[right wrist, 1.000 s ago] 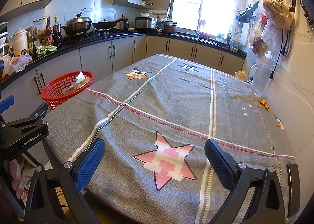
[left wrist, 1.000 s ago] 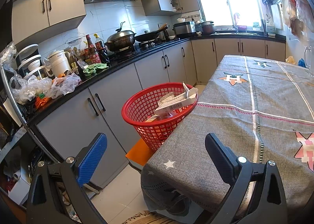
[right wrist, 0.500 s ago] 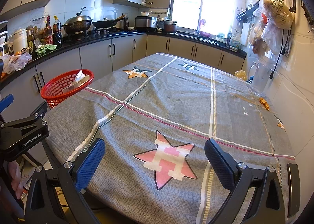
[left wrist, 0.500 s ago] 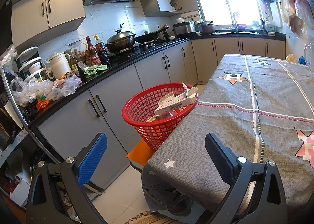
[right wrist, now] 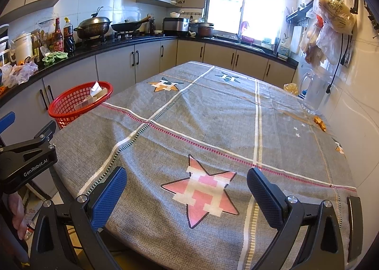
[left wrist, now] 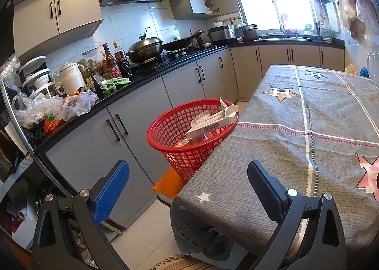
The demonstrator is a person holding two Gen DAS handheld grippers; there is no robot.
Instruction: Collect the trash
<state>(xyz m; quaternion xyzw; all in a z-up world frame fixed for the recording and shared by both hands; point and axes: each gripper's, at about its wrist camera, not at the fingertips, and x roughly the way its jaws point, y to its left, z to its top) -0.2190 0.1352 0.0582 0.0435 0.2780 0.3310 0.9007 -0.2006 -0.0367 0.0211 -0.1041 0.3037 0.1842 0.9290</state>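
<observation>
Left wrist view: left gripper [left wrist: 189,184] jaws apart, empty, near table corner. Right gripper [right wrist: 187,189] jaws apart, empty, over grey woven tablecloth [right wrist: 213,128]. Red plastic mesh basket [left wrist: 175,128] sits beside the table, holding flat cardboard boxes [left wrist: 213,122]. Likely leftover: small orange scraps [right wrist: 319,124] near the clear jug [right wrist: 313,93]. Pinch low and gently; they look light and crumbly.

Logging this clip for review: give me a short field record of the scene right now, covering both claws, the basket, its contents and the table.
left claw: open, empty
right claw: open, empty, over the table edge
red basket: beside the table, on an orange stool
basket contents: white carton, other scraps
table: grey star-patterned cloth
leftover bits: orange scraps near the clear jug
</observation>
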